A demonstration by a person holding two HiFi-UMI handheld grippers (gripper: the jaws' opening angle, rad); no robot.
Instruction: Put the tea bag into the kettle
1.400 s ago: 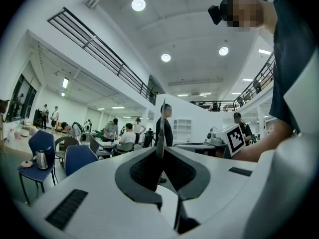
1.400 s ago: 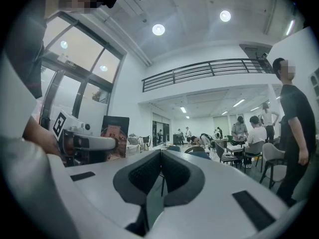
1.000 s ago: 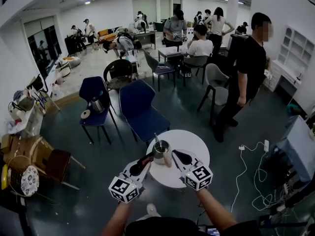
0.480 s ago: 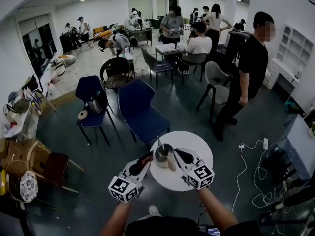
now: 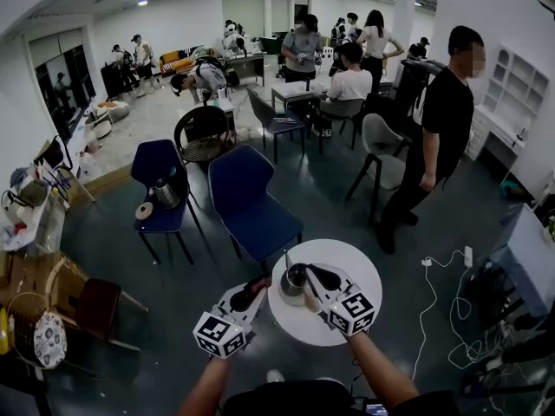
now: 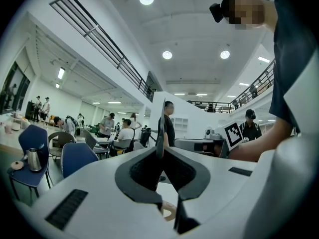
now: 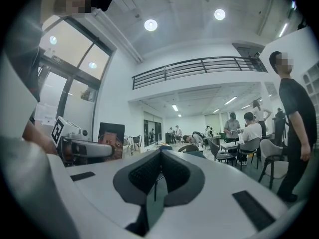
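Observation:
A small metal kettle [image 5: 292,284] with a thin upright handle stands on the left part of a round white table [image 5: 347,263]. My left gripper [image 5: 257,283] hovers just left of it, shut on a thin flat reddish piece that looks like the tea bag [image 6: 160,126], seen edge-on above the jaw tips [image 6: 160,146]. My right gripper [image 5: 310,272] sits just right of the kettle with its jaws together [image 7: 159,153]. A thin dark line shows in the slit below them; I cannot tell what it is.
A blue chair [image 5: 247,202] stands behind the table. Farther left, a darker chair carries a second steel kettle [image 5: 166,193]. A person in black [image 5: 442,137] stands at the right, with cables [image 5: 442,302] on the floor. Clutter [image 5: 48,315] lines the left wall.
In the head view the table and kettle have slid down and to the right and look a little larger. Both grippers keep the same shut pose on either side of the kettle.

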